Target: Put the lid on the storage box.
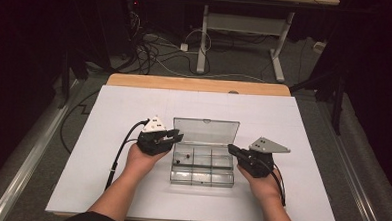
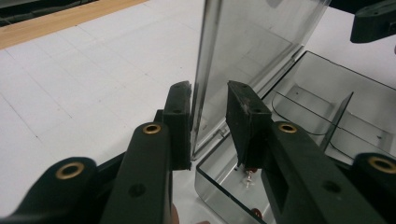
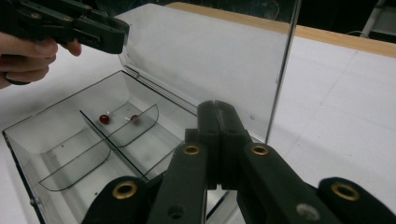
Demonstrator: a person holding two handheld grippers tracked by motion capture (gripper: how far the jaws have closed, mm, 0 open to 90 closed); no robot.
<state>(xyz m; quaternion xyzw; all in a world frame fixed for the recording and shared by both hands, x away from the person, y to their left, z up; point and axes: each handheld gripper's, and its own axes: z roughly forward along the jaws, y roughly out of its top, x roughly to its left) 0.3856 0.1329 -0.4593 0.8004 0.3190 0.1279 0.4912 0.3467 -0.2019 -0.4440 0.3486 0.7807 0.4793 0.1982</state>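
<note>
Clear plastic organiser box [image 1: 201, 176] sits on the white table cover [image 1: 105, 186] between the two grippers, its lid [image 1: 206, 131] standing upright at the far side. The left gripper [image 1: 177, 135], held in the person's left hand [image 1: 141, 159], is at the box's left end; in the left gripper view its pads [image 2: 180, 116] stand a narrow gap apart on either side of the raised lid's edge, one outside it and one over the box, and I cannot tell whether they actually press on the plastic. The right gripper [image 1: 231, 149] is at the opposite end of the box, jaws fully together with nothing between them, the tip just in front of the lid's other edge in the right gripper view. Beyond that tip, in a curved-walled compartment nearest the left gripper, lie two small red beads [image 3: 104, 119]. The other compartments look bare.
</note>
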